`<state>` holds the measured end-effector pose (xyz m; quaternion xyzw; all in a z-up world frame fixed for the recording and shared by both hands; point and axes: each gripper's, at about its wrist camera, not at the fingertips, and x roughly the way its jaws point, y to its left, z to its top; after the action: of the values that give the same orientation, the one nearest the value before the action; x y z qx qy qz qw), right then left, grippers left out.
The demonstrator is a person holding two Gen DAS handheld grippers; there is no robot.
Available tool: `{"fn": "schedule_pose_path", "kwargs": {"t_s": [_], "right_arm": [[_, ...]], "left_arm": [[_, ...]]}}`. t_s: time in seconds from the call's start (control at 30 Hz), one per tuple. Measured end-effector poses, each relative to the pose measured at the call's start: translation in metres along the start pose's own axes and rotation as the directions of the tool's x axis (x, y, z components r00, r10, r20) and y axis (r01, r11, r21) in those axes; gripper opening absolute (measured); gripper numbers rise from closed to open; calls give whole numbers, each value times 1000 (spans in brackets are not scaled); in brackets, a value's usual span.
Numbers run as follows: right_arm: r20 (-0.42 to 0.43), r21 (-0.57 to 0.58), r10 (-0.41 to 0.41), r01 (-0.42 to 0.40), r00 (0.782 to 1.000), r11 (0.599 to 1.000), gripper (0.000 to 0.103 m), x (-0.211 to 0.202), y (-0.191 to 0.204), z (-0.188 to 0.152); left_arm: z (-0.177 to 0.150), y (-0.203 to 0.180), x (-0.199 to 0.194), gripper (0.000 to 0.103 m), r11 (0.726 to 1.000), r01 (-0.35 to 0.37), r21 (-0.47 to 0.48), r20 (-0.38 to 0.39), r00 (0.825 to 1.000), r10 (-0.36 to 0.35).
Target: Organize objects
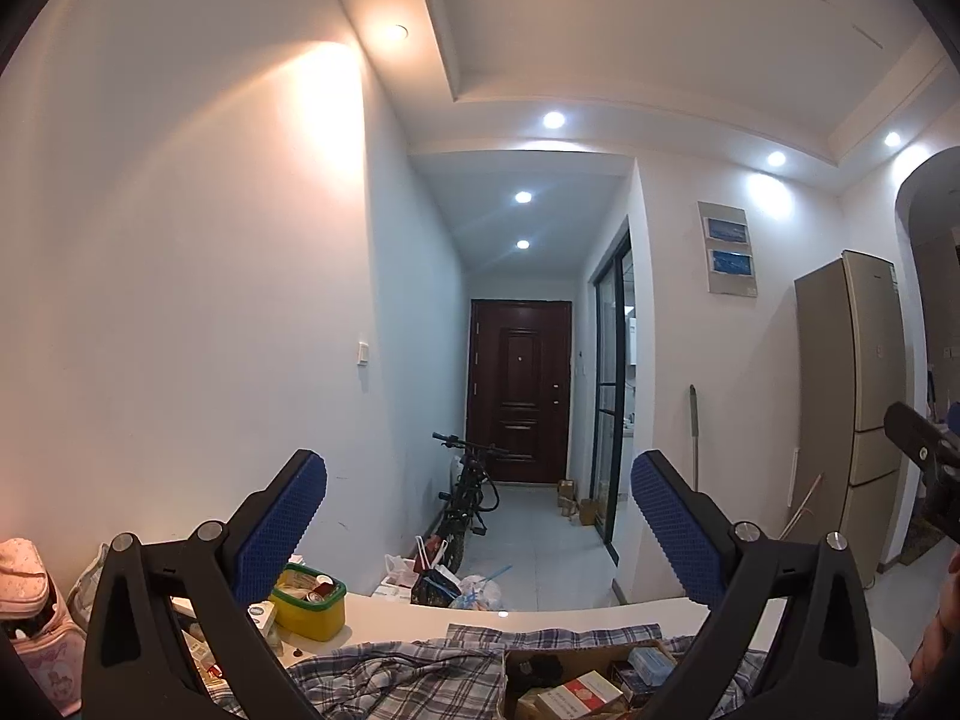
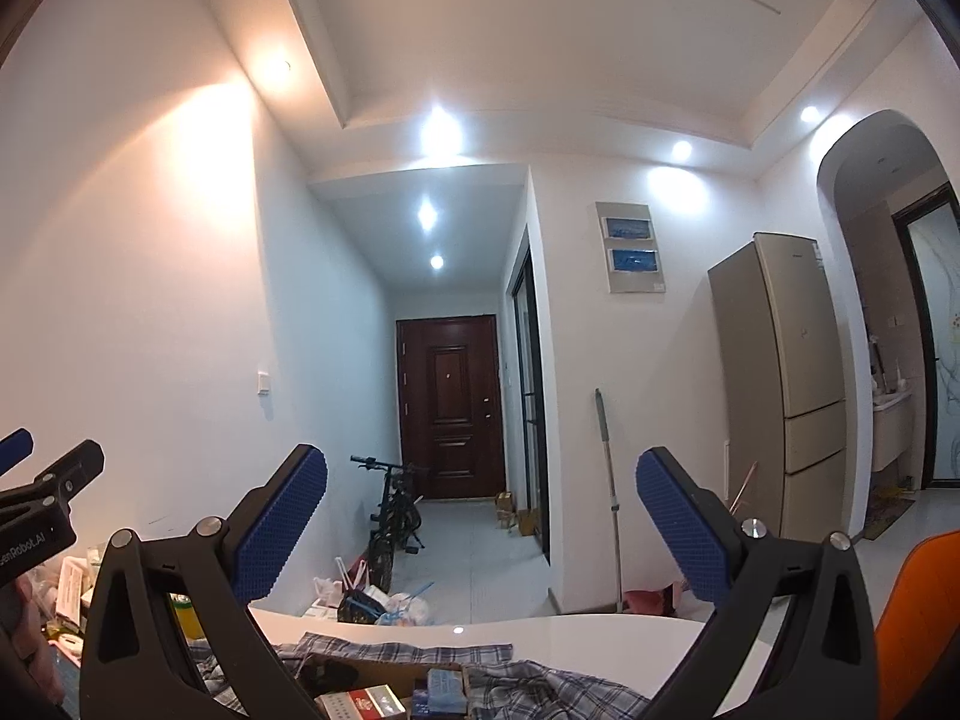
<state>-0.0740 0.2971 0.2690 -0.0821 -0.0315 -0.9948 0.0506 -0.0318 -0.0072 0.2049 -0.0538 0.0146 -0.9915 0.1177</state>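
Both grippers are held up and level above a white table (image 1: 540, 615), facing a hallway. My left gripper (image 1: 480, 531) is open, blue pads wide apart, nothing between them. My right gripper (image 2: 483, 531) is open and empty too. Low in the left wrist view lies a cardboard box (image 1: 576, 681) with small packages, among them a red-and-white carton (image 1: 579, 696) and a blue pack (image 1: 651, 663), on a plaid cloth (image 1: 408, 675). The right wrist view shows the same box (image 2: 384, 675) and plaid cloth (image 2: 540, 690) at the bottom edge. A yellow tub (image 1: 309, 603) holding small jars stands at left.
A pink bag (image 1: 30, 618) sits at the table's far left. Beyond the table are bags on the floor (image 1: 444, 585), a bicycle (image 1: 471, 492), a dark door (image 1: 519, 390), a mop (image 2: 609, 498) and a fridge (image 2: 780, 384). An orange chair (image 2: 918, 618) is at right.
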Motion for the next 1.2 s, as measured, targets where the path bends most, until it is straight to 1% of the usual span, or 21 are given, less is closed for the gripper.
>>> {"fn": "schedule_pose_path", "kwargs": {"t_s": [0.1, 0.17, 0.3, 0.37, 0.43, 0.57, 0.6, 0.63, 0.67, 0.77, 0.87, 0.93, 1.0, 1.03, 1.07, 1.13, 1.2], "right_arm": [[3, 0, -8, 8, 1000, 1000, 103, 2, 0, 1], [-4, -9, 1, -1, 1000, 1000, 103, 1, 2, 1], [-20, -18, 55, -56, 998, 998, 103, 1, 6, 1], [-27, -22, 80, -80, 996, 997, 103, 2, 8, 0], [-27, -24, 77, -78, 997, 997, 103, 2, 9, 0], [-45, -1, 75, -75, 996, 997, 103, 6, 7, 2], [-46, 7, 92, -92, 995, 996, 103, 6, 6, 3], [-35, 18, 132, -131, 991, 991, 103, 4, 4, 4], [-31, 25, 152, -152, 988, 988, 103, 4, 0, 4], [-42, 20, 156, -155, 987, 988, 103, -2, -3, 5], [-41, 13, 153, -152, 987, 988, 103, -15, -8, 2], [-45, 9, 154, -154, 987, 988, 103, -24, -11, -1], [-58, 14, 162, -161, 985, 987, 103, -33, -11, -7], [-67, 19, 170, -169, 983, 985, 103, -36, -12, -9], [-76, 24, 175, -174, 982, 984, 103, -39, -12, -12], [-87, 26, 178, -177, 980, 984, 103, -45, -13, -17], [-85, 3, 172, -173, 981, 985, 103, -52, -12, -22]], "left_arm": [[0, -5, 7, 103, 1000, 15, 6, -22, 1000, -15], [-2, -6, 11, 103, 1000, 30, 6, -36, 999, -29], [-2, -4, 15, 103, 997, 72, -10, -59, 996, -72], [-1, -5, 15, 103, 998, 67, -8, -49, 997, -67], [1, -4, 13, 103, 998, 59, -1, -38, 998, -59], [9, -6, 7, 103, 995, 98, -25, -12, 995, -99], [10, -9, 5, 103, 995, 92, -24, -9, 996, -93], [12, -10, 2, 103, 996, 91, -20, -7, 996, -92], [12, -11, -1, 103, 995, 94, -13, -4, 996, -94], [16, -13, -14, 103, 996, 82, 23, 29, 996, -83], [17, -12, -32, 103, 997, 74, 20, 66, 995, -75], [14, -13, -41, 103, 995, 103, 18, 72, 992, -104], [7, -13, -47, 103, 987, 158, 12, 63, 985, -158], [3, -12, -51, 103, 979, 201, -7, 57, 978, -201], [-1, -11, -53, 103, 976, 216, -23, 51, 975, -214], [-7, -9, -56, 103, 974, 221, -53, 39, 975, -219], [-14, -8, -61, 103, 974, 222, -56, 38, 975, -220]]}}
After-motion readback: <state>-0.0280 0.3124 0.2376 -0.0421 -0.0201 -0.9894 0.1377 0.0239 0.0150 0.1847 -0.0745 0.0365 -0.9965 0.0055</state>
